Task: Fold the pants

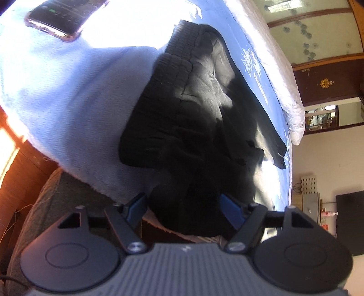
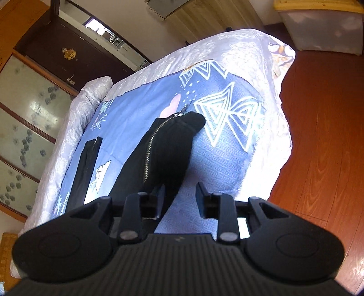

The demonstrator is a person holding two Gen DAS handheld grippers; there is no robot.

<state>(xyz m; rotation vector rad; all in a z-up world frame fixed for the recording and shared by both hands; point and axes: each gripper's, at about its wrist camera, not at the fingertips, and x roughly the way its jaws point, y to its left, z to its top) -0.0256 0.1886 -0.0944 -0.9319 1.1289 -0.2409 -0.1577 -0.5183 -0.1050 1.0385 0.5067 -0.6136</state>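
Spreading across the blue patterned bed (image 1: 68, 102), your one pair of black soft-knit pants (image 1: 193, 109) fills the frame's centre; limp and light, it will sag, so take the ribbed waistband or a zipped cuff. One phone (image 1: 61, 18) lies upper left. Your left gripper (image 1: 184, 205) stands open around bunched cloth; your right gripper (image 2: 179, 193) open, one leg beside it.
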